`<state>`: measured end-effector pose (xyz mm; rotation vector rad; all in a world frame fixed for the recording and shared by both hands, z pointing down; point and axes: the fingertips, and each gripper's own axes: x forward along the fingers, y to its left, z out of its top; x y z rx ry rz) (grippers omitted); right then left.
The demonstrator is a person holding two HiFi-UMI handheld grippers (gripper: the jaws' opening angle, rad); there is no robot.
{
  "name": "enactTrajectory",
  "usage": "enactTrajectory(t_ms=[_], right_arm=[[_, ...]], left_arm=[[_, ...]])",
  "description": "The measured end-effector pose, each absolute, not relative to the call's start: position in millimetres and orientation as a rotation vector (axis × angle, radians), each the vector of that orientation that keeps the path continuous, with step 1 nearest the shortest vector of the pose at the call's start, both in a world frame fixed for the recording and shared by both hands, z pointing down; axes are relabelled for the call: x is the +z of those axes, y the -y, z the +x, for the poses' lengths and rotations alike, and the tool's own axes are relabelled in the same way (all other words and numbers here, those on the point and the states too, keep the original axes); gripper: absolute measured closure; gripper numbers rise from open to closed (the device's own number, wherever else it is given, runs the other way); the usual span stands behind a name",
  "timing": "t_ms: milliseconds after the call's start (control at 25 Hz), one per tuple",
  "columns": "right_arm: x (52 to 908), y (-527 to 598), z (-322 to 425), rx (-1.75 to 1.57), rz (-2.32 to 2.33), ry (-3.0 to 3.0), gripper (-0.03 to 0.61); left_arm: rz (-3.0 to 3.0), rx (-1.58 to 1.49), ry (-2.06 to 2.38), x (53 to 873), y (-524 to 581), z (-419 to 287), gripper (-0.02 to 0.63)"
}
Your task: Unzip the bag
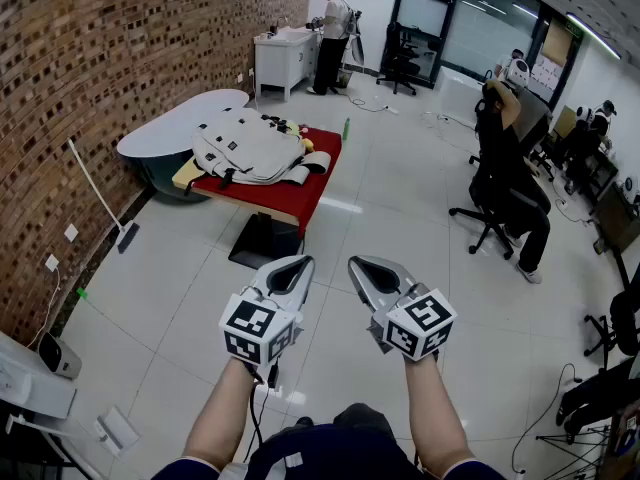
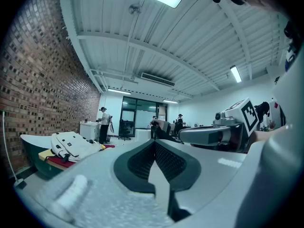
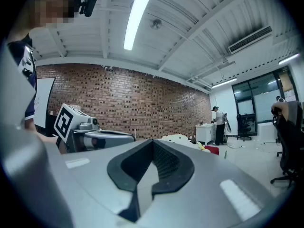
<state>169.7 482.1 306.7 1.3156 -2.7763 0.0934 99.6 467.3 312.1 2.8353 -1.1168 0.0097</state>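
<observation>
**Before any zip is reached: closing in on the bag**

While the backpack (image 1: 248, 146) lies untouched, the step in hand looks like the approach, and the unzipping has not yet begun. It is a pale grey-white pack lying flat and looking full, with dark straps (image 1: 225, 178) trailing at its six o'clock edge. Its zip and puller are too small to make out. It rests on a red-covered desk (image 1: 318, 190), with small coloured things (image 1: 298, 128) just beside it at two o'clock. From the claws it sits at about eleven o'clock, well apart across the floor tiles (image 1: 380, 218). Held side by side, the left claw (image 1: 299, 262) and the right claw (image 1: 358, 264) are each pinched fully together on nothing. Next, I judge, both must close in on the desk, find the puller and spread. One would steady the fabric and the other take the tab.
</observation>
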Motion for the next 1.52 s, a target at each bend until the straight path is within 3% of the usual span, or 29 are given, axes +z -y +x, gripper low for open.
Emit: enactTrajectory(t_ms=[360,1520], right_arm=[[318.1,-437.1,183.1,0.142,1.304,2.800,0.572],[357.0,-125.1,166.0,0.228,0.885,2.981,0.572]], left_arm=[[2.806,0.039,1.141,326.4,-422.9,102.9,0.611],[2.595,0.131,1.497,372.7,-133.9,87.9,0.610]])
